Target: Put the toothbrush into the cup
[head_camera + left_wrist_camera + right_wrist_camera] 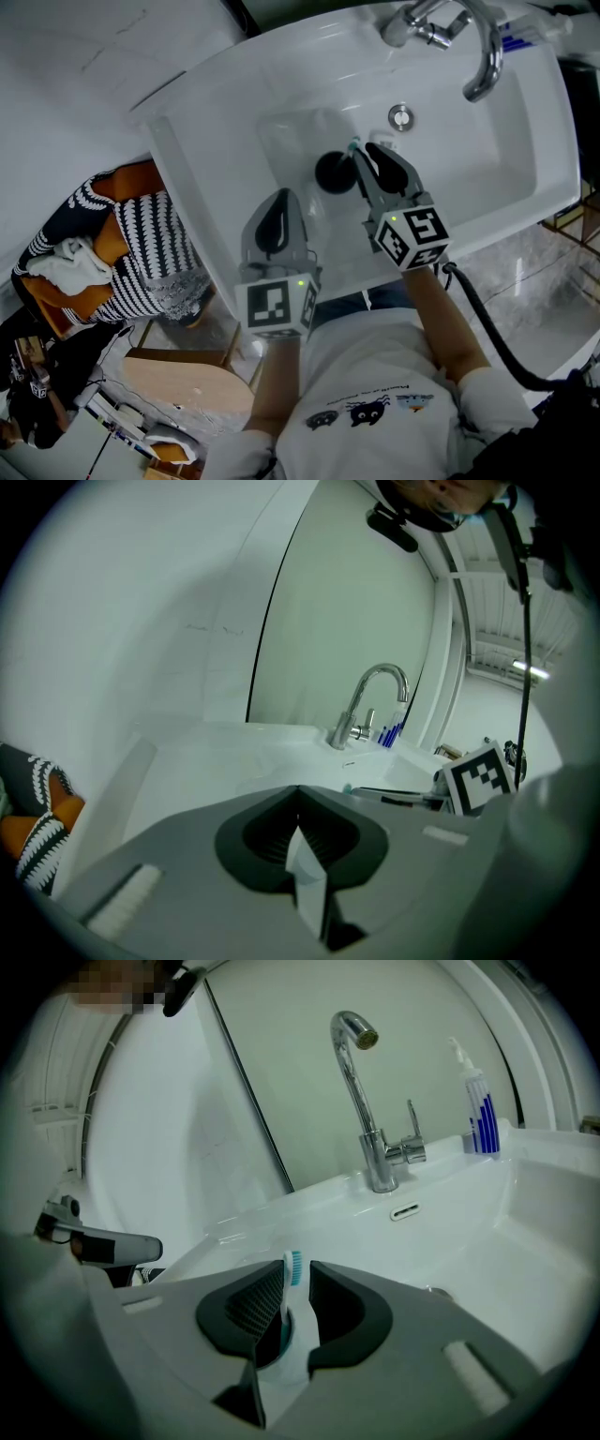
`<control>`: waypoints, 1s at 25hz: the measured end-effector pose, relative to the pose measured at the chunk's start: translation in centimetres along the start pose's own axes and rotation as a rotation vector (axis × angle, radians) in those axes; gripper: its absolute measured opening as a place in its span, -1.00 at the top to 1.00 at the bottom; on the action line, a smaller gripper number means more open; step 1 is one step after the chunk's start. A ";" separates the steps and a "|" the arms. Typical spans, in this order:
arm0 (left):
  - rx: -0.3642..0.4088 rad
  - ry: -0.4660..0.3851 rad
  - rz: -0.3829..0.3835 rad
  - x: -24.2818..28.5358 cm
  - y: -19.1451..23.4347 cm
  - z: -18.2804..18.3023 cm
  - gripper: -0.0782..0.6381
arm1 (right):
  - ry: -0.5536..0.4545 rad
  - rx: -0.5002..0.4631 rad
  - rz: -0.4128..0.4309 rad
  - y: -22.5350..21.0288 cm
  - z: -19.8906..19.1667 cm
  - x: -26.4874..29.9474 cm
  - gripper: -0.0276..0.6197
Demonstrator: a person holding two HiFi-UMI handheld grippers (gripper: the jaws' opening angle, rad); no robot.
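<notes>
My right gripper (369,155) hangs over the white sink basin (281,141), shut on a white toothbrush (291,1283). The brush's teal bristled head (354,145) sticks out past the jaws. A dark round cup (335,172) stands in the basin, just left of that gripper's tips and below the brush head. In the right gripper view the handle is pinched between the two dark pads (253,1307). My left gripper (278,204) is shut on nothing near the basin's front edge, left of the cup. From the left gripper view (298,806) I see the toothbrush (380,795) lying level at the right.
A chrome faucet (480,56) arches over the far rim, with the drain plug (401,117) below it. A blue-striped bottle (478,1110) stands beside the tap. Striped cloth in an orange basket (141,244) and a wooden stool (187,386) lie on the floor at left.
</notes>
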State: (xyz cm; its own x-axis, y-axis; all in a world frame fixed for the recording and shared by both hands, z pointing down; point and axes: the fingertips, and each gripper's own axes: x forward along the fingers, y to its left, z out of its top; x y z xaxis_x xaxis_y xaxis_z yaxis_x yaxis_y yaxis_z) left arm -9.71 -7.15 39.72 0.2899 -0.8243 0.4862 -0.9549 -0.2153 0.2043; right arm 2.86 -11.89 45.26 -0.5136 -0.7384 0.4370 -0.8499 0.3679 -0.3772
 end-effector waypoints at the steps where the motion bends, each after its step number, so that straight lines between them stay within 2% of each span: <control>1: 0.001 -0.002 0.000 0.0 -0.1 0.1 0.78 | -0.003 0.000 0.000 -0.1 0.1 -0.1 0.64; 8: 0.004 -0.017 -0.004 -0.7 -0.9 0.5 0.78 | -0.023 -0.005 0.005 0.1 0.9 -1.2 0.69; 13: 0.010 -0.027 -0.004 -1.1 -1.3 0.6 0.78 | -0.041 -0.015 0.013 0.1 1.5 -2.0 0.89; 25: 0.021 -0.064 0.002 -2.3 -2.1 1.5 0.78 | -0.084 -0.039 0.023 0.7 3.5 -3.7 0.91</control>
State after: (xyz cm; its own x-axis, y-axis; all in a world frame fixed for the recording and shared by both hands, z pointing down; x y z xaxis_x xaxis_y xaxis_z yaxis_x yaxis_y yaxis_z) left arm -8.46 -5.56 36.88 0.2837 -0.8566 0.4311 -0.9569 -0.2237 0.1852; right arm 4.62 -10.82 40.55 -0.5231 -0.7734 0.3580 -0.8425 0.4061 -0.3539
